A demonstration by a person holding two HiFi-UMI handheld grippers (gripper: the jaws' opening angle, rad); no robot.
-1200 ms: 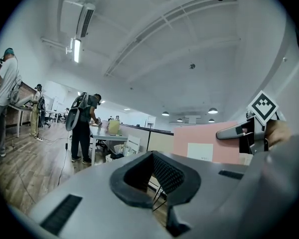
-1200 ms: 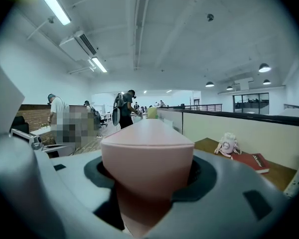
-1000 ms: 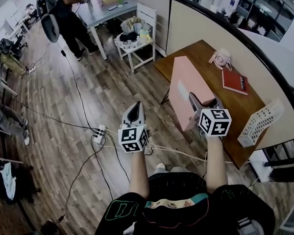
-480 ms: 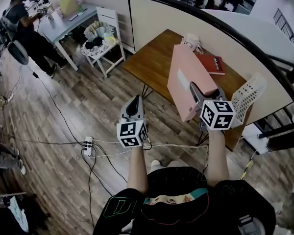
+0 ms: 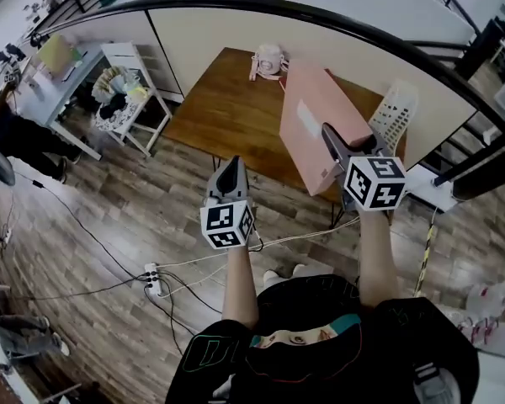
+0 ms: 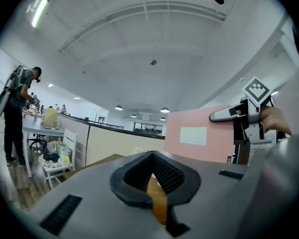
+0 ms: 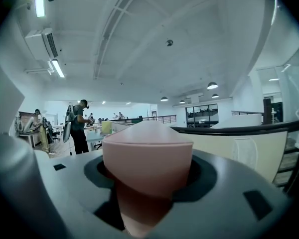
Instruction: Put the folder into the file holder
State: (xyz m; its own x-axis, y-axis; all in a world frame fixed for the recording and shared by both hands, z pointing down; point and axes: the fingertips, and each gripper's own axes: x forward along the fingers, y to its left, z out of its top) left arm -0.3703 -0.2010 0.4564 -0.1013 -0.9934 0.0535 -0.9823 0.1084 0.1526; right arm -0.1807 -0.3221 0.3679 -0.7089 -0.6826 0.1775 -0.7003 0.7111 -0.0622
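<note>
My right tool (image 5: 347, 146) was clamped on the near edge of the pink folder (image 5: 310, 120), and its own view showed the folder (image 7: 147, 158) filling the gap between the jaws, pressed from both sides. The folder stood on edge, held up above the right part of the brown wooden surface (image 5: 219, 116), with its white label facing left. The white mesh file holder (image 5: 393, 112) was at the right end of that surface, just right of the folder and apart from it. My left tool (image 5: 232, 165) hung to the left of the folder, over the floor at the near edge of the surface. Its jaws were brought together at the tips with nothing between them, and only the surface showed through the loop behind them. From the left tool's view the folder (image 6: 197, 133) stood to the right with the right tool (image 6: 239, 116) on it. A pink telephone (image 5: 269, 59) lay at the far edge of the surface, and a white chair (image 5: 126, 99) piled with things stood far left.
</note>
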